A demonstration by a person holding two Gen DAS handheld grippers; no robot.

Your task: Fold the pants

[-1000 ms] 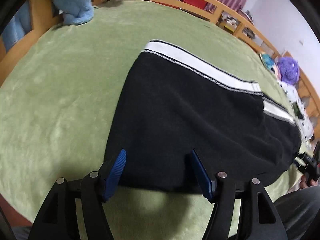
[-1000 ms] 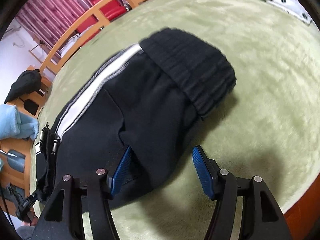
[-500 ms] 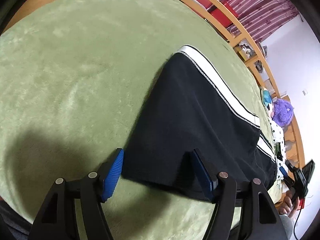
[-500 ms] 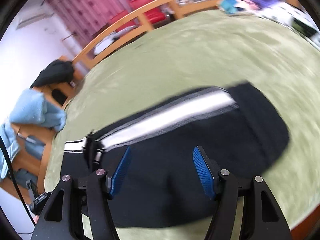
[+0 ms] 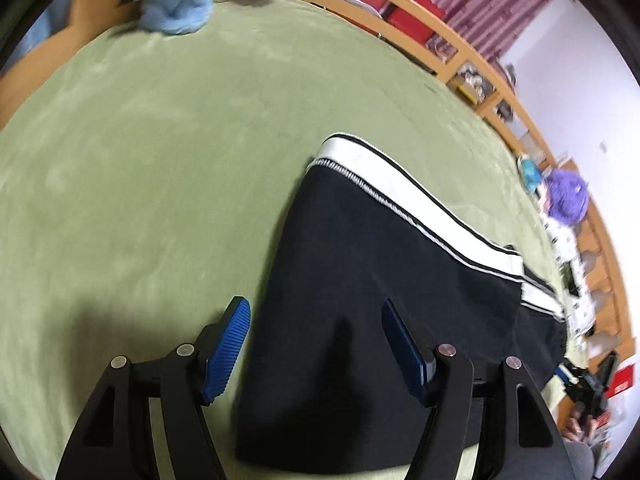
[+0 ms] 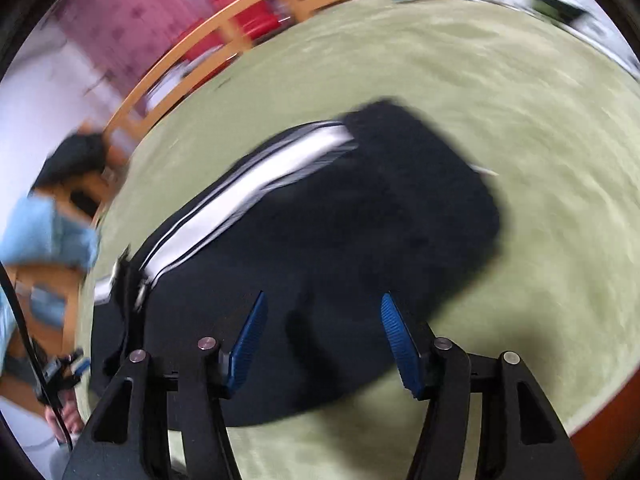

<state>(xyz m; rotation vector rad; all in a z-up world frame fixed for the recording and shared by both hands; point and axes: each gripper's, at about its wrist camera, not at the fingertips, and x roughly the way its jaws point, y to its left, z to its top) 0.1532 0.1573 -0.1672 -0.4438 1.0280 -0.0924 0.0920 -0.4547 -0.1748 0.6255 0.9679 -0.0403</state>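
Green blanket [image 5: 160, 140] carries your black pants [image 5: 360, 300], apparently folded into a compact stack; your left gripper [image 5: 316, 344] and right gripper [image 6: 322, 338] hover wide, holding nothing.

Black pants with a white stripe on a green bed cover

The pants [image 5: 360, 304] are black, with a broad white side stripe [image 5: 404, 192] edged in thin black and white lines along the far side. The bed cover [image 5: 160, 152] beneath is plain pale green plush. Each claw, left claw [image 5: 316, 344] and right claw [image 6: 324, 340], is black with ribbed blue pads [image 5: 226, 350]. Far off lie a light blue cloth [image 5: 172, 0], a tan wooden rail [image 5: 404, 4], striped red curtains [image 5: 472, 4] and a purple plush [image 5: 566, 196].
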